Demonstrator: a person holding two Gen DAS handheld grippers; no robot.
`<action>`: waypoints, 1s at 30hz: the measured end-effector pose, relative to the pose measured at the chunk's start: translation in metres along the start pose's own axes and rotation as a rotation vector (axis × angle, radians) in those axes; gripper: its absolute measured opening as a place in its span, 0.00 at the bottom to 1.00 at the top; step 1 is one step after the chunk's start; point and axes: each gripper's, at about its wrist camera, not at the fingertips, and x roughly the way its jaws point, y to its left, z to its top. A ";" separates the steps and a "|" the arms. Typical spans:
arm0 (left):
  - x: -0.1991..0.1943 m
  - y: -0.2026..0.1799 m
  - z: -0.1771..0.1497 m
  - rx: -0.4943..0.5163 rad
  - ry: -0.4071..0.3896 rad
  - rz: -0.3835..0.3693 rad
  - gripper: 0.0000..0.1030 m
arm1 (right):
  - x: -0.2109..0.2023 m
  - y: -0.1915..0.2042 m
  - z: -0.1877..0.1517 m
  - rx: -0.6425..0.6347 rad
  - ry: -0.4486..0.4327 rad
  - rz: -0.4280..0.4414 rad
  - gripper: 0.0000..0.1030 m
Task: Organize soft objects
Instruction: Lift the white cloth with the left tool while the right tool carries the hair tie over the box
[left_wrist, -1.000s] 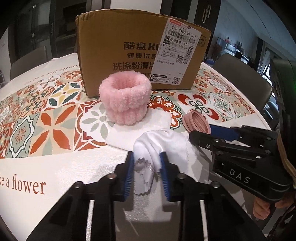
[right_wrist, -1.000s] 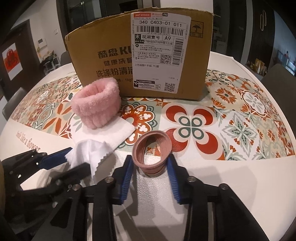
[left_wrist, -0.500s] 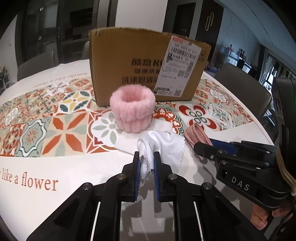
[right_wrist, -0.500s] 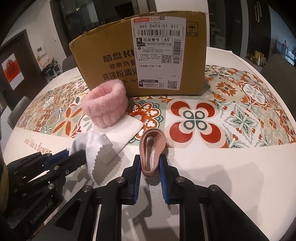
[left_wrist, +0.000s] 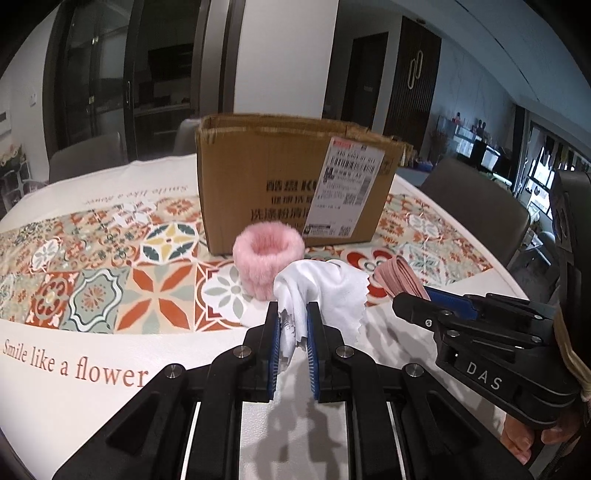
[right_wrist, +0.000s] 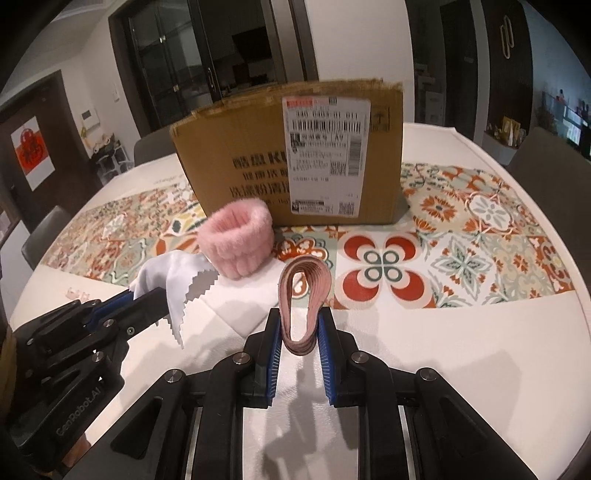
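My left gripper (left_wrist: 293, 325) is shut on a white zigzag-edged cloth (left_wrist: 332, 291) and holds it above the table; the cloth also shows in the right wrist view (right_wrist: 173, 280). My right gripper (right_wrist: 298, 325) is shut on a dusty-pink elastic band (right_wrist: 304, 291), squeezed into a narrow loop and lifted; the band also shows in the left wrist view (left_wrist: 400, 278). A fluffy pink wristband (left_wrist: 267, 258) stands on the table in front of an open cardboard box (left_wrist: 295, 184), seen too in the right wrist view as wristband (right_wrist: 236, 240) and box (right_wrist: 295, 155).
A white square cloth (right_wrist: 236, 317) lies flat on the patterned tablecloth (left_wrist: 92, 288) below the grippers. Grey chairs (left_wrist: 476, 206) stand round the table. The table's edge curves at the right (right_wrist: 546, 369).
Both grippers closed on their objects and rose from the table: the left with the white cloth, the right with the pink band, now squeezed flat. Both pulled back from the box.
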 end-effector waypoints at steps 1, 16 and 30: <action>-0.003 0.000 0.001 -0.001 -0.008 -0.002 0.14 | -0.005 0.001 0.001 -0.001 -0.013 0.000 0.20; -0.052 -0.007 0.016 0.016 -0.144 0.010 0.14 | -0.056 0.017 0.013 -0.028 -0.147 0.007 0.20; -0.074 -0.009 0.046 0.032 -0.257 0.026 0.14 | -0.083 0.022 0.036 -0.047 -0.261 0.017 0.20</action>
